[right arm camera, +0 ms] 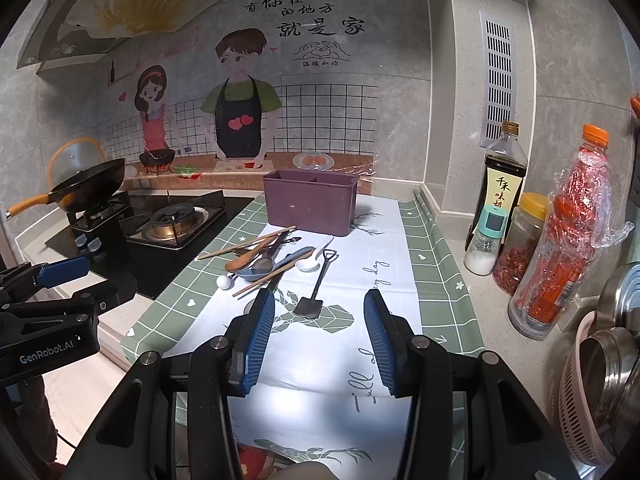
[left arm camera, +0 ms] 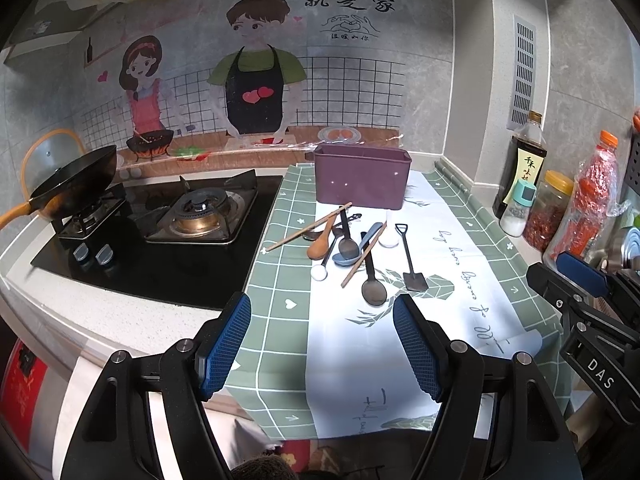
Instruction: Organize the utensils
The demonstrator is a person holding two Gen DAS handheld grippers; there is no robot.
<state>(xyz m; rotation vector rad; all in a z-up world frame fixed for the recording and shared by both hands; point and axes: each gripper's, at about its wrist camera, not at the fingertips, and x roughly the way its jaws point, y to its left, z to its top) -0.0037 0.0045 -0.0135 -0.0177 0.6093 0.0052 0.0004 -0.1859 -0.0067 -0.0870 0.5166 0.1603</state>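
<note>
1. The left gripper (left arm camera: 322, 312) has its two blue bumpy fingers spread wide apart. It holds nothing and hangs over the near edge of the cloth (left arm camera: 280, 320).
2. The right gripper (right arm camera: 319, 308) is spread wide too, with nothing between its ridged blue fingers. It sits just to the right of the left one.
3. Past the fingers lies a messy pile of utensils (left arm camera: 346, 246) on the cloth, with nothing between them and the grippers.
4. In the pile I count two thin wooden chopsticks (left arm camera: 308, 227), one brown wooden spoon (left arm camera: 322, 242), one blue spoon (left arm camera: 358, 246), two dark metal spoons (left arm camera: 372, 280) and some white spoons, though how many white ones is hard to tell.
5. A small black spoon shaped like a shovel (right arm camera: 314, 286) lies alone at the right of the pile, just in front of the right gripper.
6. A purple plastic box (left arm camera: 362, 178) stands at the far side, just behind the pile. It is shaped like a long tub with a wall inside.
7. On the left is a black stove (left arm camera: 160, 232) with two burners and one tilted black pan (left arm camera: 76, 186).
8. On the right stand a dark sauce bottle (right arm camera: 502, 184), a salt shaker (right arm camera: 486, 246), a jar of red flakes (right arm camera: 520, 248) and a bottle with an orange cap (right arm camera: 564, 240).
</note>
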